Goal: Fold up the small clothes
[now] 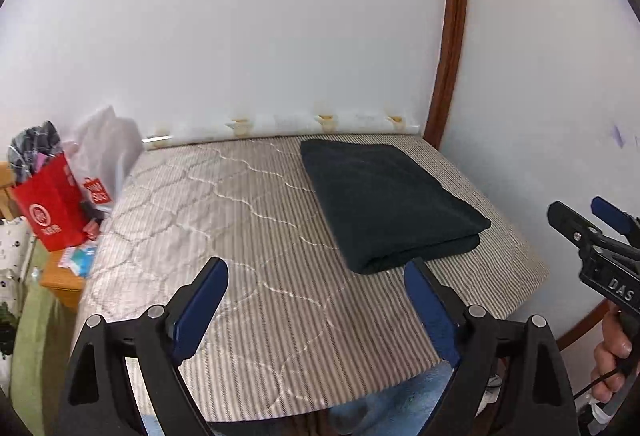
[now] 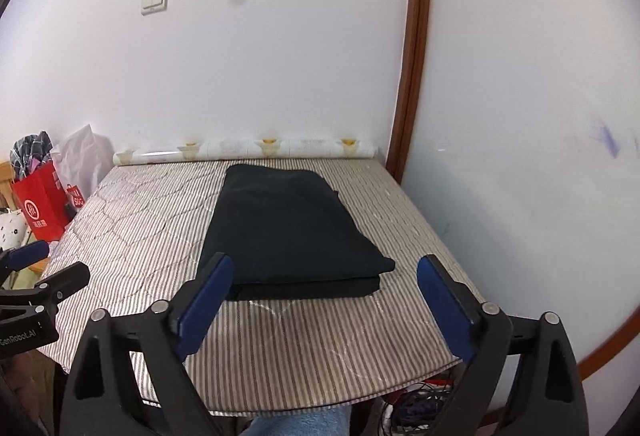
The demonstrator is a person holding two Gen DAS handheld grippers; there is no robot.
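Note:
A black garment [image 1: 384,201] lies folded into a neat rectangle on the striped table cover [image 1: 224,220], toward the far right. It also shows in the right wrist view [image 2: 288,232], in the middle of the cover [image 2: 132,232]. My left gripper [image 1: 316,276] is open and empty, held above the near edge, short of the garment. My right gripper [image 2: 326,272] is open and empty, just in front of the garment's near folded edge. The right gripper also shows at the right edge of the left wrist view [image 1: 580,213], and the left gripper at the left edge of the right wrist view [image 2: 40,264].
A red paper bag [image 1: 52,203] with clothes and a white plastic bag [image 1: 104,147] stand left of the table. A roll of patterned paper [image 2: 248,149] lies along the back wall. A brown door frame [image 1: 450,35] rises at the right. Cables [image 2: 416,404] lie under the table.

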